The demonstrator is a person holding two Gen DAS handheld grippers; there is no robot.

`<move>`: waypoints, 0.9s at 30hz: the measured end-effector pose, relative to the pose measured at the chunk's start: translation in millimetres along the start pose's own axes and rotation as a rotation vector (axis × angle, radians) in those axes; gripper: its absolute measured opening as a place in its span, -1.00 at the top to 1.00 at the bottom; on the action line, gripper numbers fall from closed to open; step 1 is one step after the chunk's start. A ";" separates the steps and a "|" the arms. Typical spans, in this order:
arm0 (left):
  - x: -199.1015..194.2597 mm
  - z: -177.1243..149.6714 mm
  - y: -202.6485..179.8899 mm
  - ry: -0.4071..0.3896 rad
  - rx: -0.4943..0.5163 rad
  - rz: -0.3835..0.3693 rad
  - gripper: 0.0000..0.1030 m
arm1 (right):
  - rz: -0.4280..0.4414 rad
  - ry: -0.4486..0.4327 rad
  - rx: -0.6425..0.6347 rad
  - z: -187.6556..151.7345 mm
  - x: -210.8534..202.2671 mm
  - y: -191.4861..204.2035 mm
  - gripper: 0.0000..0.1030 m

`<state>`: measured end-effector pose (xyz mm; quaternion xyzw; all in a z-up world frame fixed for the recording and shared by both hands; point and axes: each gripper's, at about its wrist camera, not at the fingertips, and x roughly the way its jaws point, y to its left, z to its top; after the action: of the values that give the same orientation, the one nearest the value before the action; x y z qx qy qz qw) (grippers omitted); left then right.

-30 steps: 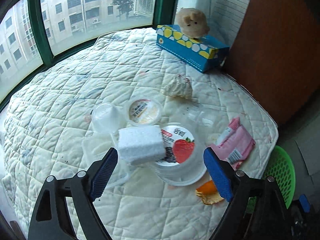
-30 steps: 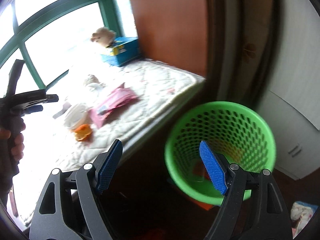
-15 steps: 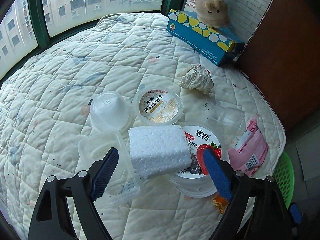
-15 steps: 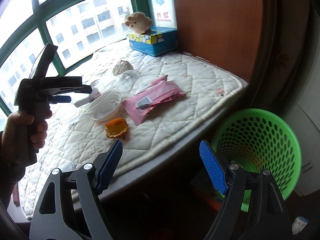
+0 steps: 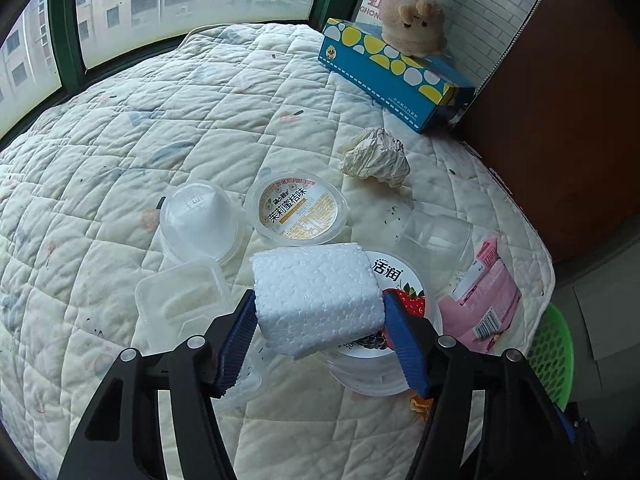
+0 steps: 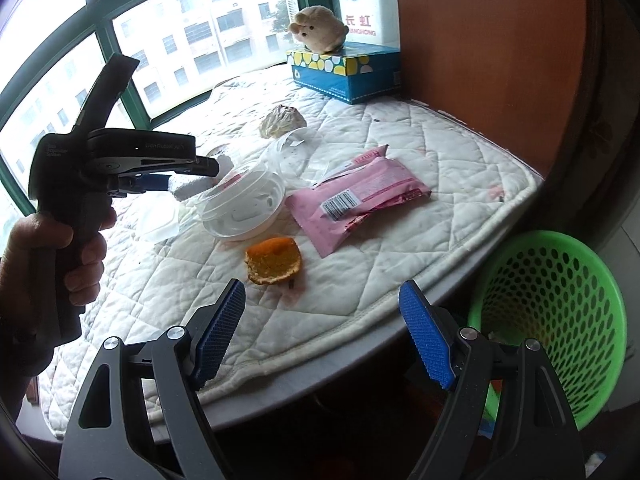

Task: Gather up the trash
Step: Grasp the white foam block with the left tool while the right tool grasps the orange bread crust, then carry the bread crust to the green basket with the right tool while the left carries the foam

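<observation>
My quilted window-seat pad [image 5: 240,120] holds the trash beside green-framed windows. My left gripper [image 5: 318,322], closing since earlier, now clamps the foam block [image 5: 316,296] near the pad's front edge; my right gripper [image 6: 326,338] gapes empty.

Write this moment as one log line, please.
left gripper: closed on foam block | right gripper: open, empty | basket: beside bed

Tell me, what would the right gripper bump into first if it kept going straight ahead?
Probably the orange peel. It lies on the quilted mat straight beyond the open right gripper, nothing between them, though depth is hard to judge.
</observation>
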<state>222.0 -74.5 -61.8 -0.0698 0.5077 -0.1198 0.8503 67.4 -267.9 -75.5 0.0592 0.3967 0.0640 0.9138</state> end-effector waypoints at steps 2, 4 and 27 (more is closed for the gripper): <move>-8.1 -0.7 -0.6 -0.017 0.005 -0.006 -0.19 | 0.010 0.008 -0.002 0.9 6.3 3.1 -0.53; -17.2 -1.6 -0.8 -0.032 0.009 -0.016 -0.19 | 0.016 0.016 -0.007 1.8 12.6 6.7 -0.53; -76.2 -25.9 14.9 -0.125 0.004 -0.027 -0.19 | -0.030 0.085 -0.161 6.8 84.5 42.1 0.05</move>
<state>166.4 -39.2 -13.2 -0.0826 0.4524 -0.1278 0.8788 126.7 -213.0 -124.9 -0.0231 0.4296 0.0846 0.8987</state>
